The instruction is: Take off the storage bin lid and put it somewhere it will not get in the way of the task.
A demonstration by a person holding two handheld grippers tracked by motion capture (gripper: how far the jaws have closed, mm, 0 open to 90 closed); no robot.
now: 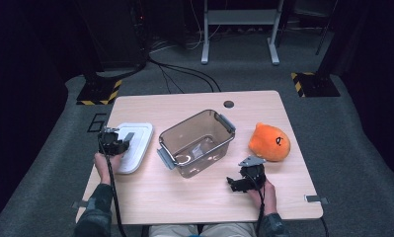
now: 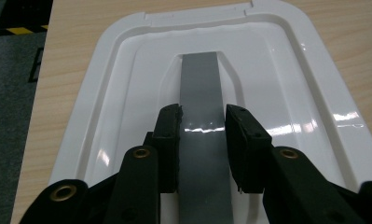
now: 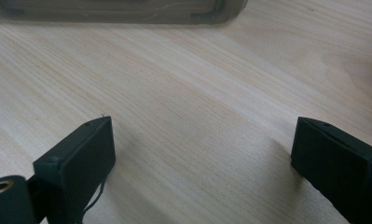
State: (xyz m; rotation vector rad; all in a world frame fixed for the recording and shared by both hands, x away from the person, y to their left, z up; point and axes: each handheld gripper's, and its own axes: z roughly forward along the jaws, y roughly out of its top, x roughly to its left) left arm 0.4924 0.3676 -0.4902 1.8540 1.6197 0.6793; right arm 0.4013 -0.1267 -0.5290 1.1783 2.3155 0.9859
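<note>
The left gripper [image 2: 202,122] is clamping the white lid's [image 2: 286,88] grey handle [image 2: 200,84] near the table's [image 1: 194,197] left edge, while the right gripper [image 3: 202,149] is gaping wide.

Left hand-held gripper [image 1: 116,140] low, jaws clamped narrow, right hand-held gripper [image 1: 240,181] resting, jaws spread wide

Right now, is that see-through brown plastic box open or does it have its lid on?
Open. The see-through brown plastic box has no cover; the white plastic lid lies flat on the wooden table beside it.
</note>
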